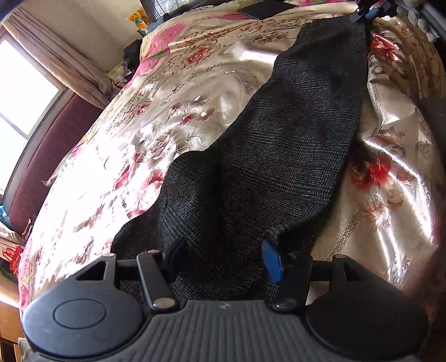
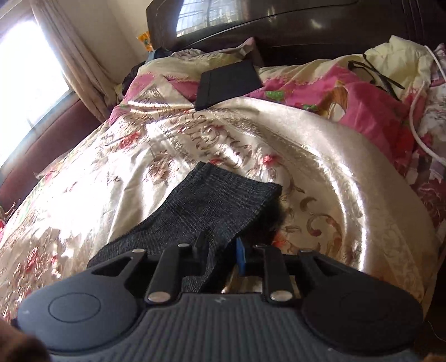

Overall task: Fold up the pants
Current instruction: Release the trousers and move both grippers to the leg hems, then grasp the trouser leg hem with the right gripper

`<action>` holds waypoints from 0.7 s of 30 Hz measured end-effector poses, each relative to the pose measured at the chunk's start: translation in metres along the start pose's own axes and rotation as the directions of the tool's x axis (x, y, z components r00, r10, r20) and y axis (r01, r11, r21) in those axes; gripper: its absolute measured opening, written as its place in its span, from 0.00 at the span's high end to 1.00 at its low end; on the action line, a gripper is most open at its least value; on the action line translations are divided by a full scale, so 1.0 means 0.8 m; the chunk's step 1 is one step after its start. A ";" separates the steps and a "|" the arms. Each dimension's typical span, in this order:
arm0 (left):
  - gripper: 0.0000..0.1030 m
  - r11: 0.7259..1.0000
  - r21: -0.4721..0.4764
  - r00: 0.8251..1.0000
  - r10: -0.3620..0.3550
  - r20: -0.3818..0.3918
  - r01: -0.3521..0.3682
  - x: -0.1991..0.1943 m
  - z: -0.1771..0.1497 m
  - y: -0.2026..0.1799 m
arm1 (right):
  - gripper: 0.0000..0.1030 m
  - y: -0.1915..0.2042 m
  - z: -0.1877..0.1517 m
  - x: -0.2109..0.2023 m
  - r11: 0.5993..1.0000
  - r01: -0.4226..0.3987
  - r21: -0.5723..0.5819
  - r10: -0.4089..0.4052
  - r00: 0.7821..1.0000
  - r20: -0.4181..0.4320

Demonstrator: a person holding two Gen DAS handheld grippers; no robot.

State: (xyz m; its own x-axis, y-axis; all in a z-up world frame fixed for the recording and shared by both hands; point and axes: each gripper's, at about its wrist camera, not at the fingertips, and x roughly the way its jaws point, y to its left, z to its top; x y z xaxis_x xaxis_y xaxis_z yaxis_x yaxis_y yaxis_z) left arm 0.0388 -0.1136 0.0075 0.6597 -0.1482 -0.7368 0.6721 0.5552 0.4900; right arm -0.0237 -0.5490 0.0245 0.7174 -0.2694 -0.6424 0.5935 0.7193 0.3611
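Dark grey woven pants [image 1: 292, 144] lie stretched lengthwise on a floral satin bedspread [image 1: 172, 117]. My left gripper [image 1: 223, 250] sits at the near, wide end with its jaws apart and the cloth bunched between them. In the left wrist view my right gripper [image 1: 365, 11] is at the far narrow end of the pants. In the right wrist view my right gripper [image 2: 220, 247] is shut on the pants' leg end [image 2: 223, 200], with cloth pinched between the black finger and the blue pad [image 2: 240, 256].
A dark flat tablet case [image 2: 227, 83] lies on the bedspread [image 2: 320, 156] near the pillows. A pink cartoon pillow [image 2: 348, 97], glasses [image 2: 373, 72] and a white cable [image 2: 418, 111] lie at the right. A dark headboard [image 2: 306, 30] stands behind. A curtain and window are at left.
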 end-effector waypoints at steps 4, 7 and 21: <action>0.31 1.000 0.000 1.000 -0.004 0.003 0.004 0.001 -0.001 0.001 | 0.74 0.000 0.010 0.007 0.999 0.046 -0.018 -0.046 0.999 0.006; 0.31 1.000 -0.005 1.000 -0.007 0.008 0.007 0.001 -0.001 0.003 | 0.85 -0.003 0.020 0.012 0.997 0.071 -0.003 -0.071 0.997 0.017; 0.30 1.000 -0.028 1.000 -0.013 0.024 0.013 0.006 -0.001 0.004 | 0.95 -0.009 0.057 0.001 0.982 -0.146 0.118 0.133 0.984 0.115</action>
State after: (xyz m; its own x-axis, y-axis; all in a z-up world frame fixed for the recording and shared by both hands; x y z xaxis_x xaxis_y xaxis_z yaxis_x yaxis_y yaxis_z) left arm 0.0435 -0.1120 0.0050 0.6590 -0.1749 -0.7315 0.6710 0.5762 0.4668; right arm -0.0107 -0.5836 0.0524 0.8270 -0.2437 -0.5066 0.5213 0.6700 0.5286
